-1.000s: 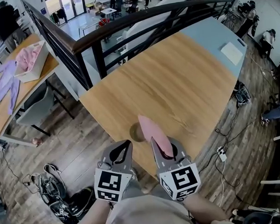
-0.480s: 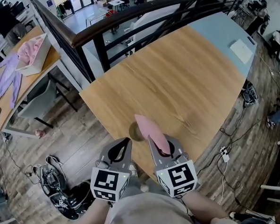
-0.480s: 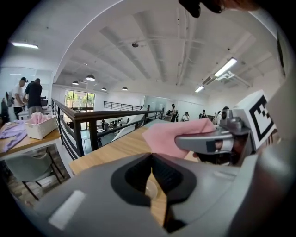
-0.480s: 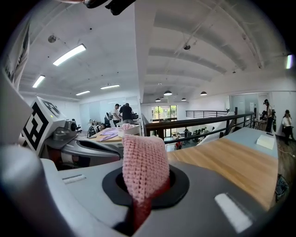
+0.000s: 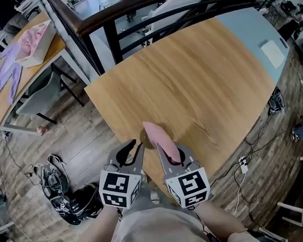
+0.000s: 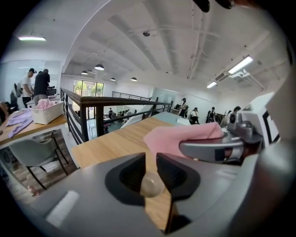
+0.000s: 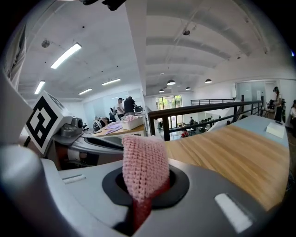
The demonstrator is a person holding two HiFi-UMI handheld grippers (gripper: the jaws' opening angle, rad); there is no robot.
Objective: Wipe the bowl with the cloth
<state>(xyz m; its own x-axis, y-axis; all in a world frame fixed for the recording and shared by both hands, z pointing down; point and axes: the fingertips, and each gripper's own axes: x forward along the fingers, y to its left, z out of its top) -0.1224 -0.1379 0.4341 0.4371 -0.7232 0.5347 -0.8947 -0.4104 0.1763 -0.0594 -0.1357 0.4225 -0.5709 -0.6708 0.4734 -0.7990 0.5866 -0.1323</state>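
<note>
Pink knitted cloth (image 7: 144, 164) stands clamped in the right claw (image 7: 138, 203). The left claw (image 6: 151, 162), its jaws having just been opening to a narrow gap, has the small bowl (image 5: 142, 138) at its tips, unpressed. Approach stage, I judge: next, pinch the bowl's rim, then bring the cloth in. Beyond both claws lie the light wooden desk (image 5: 200, 79), a dark railing (image 5: 135, 16) and open office.

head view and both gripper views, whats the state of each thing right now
Right gripper: shut on the cloth.
Cloth: clamped, its free end sticking out past the jaws.
Left gripper: jaws have just been opening and are now a little apart; the bowl shows in the gap, not gripped.
Bowl: on the table near its front edge, partly behind the cloth, not held.
</note>
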